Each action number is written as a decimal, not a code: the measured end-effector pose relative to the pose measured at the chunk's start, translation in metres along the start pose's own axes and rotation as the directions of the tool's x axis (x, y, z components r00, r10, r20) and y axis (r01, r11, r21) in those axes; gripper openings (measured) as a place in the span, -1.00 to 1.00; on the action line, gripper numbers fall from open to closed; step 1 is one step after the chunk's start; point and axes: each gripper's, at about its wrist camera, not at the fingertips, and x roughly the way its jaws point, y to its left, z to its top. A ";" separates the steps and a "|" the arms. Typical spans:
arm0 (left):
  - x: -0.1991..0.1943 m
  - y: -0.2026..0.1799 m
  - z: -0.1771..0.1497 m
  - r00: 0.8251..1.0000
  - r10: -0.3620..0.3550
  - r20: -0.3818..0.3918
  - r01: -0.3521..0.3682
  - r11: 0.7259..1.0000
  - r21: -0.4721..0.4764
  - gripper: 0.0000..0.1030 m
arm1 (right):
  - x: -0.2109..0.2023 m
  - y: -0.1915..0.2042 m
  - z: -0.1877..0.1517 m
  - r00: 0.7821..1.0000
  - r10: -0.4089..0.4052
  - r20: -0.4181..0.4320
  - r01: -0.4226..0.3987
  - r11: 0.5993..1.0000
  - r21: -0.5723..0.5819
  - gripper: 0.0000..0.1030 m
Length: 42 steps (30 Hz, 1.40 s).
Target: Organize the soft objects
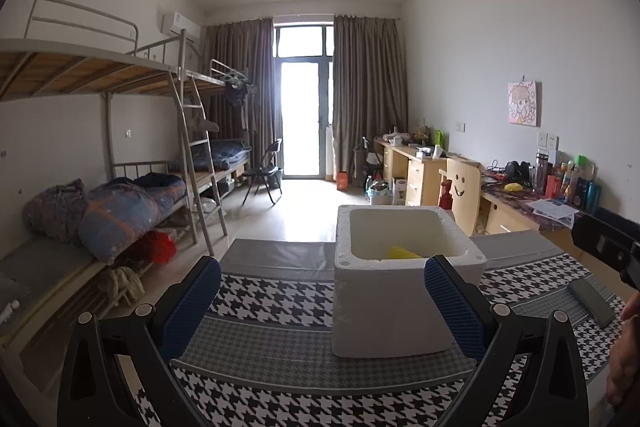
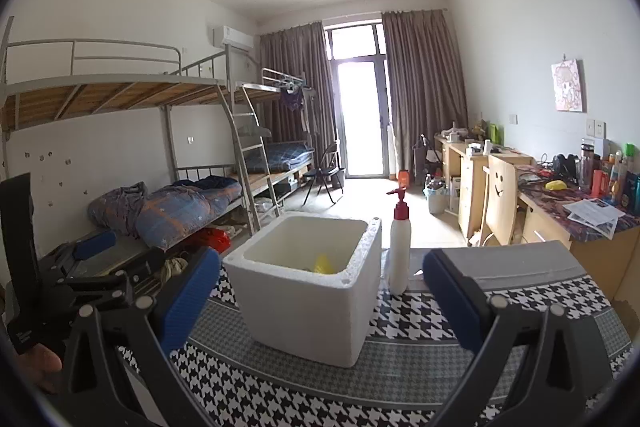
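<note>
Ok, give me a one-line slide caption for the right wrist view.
Open right gripper faces a white foam box holding a yellow object, beside a white red-topped pump bottle, on a houndstooth mat.

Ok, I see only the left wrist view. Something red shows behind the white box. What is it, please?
Observer: The red pump of a white bottle, which stands upright on the table beside the foam box.
Operator: And does the right gripper hold anything?
Observer: No. The right gripper is open, with nothing between its blue pads.
</note>
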 end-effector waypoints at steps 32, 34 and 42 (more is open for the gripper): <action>-0.034 -0.017 -0.028 0.996 -0.072 0.048 0.071 0.997 0.014 0.98 | -0.042 -0.002 -0.040 0.997 -0.039 0.069 0.041 0.999 -0.024 0.99; -0.036 -0.018 -0.029 0.996 -0.074 0.056 0.074 0.997 0.016 0.98 | -0.043 -0.004 -0.043 0.997 -0.038 0.068 0.040 0.999 -0.016 0.99; -0.037 -0.019 -0.034 0.995 -0.074 0.070 0.073 0.997 0.016 0.98 | -0.047 -0.008 -0.053 0.994 -0.080 0.073 0.081 0.997 -0.006 0.99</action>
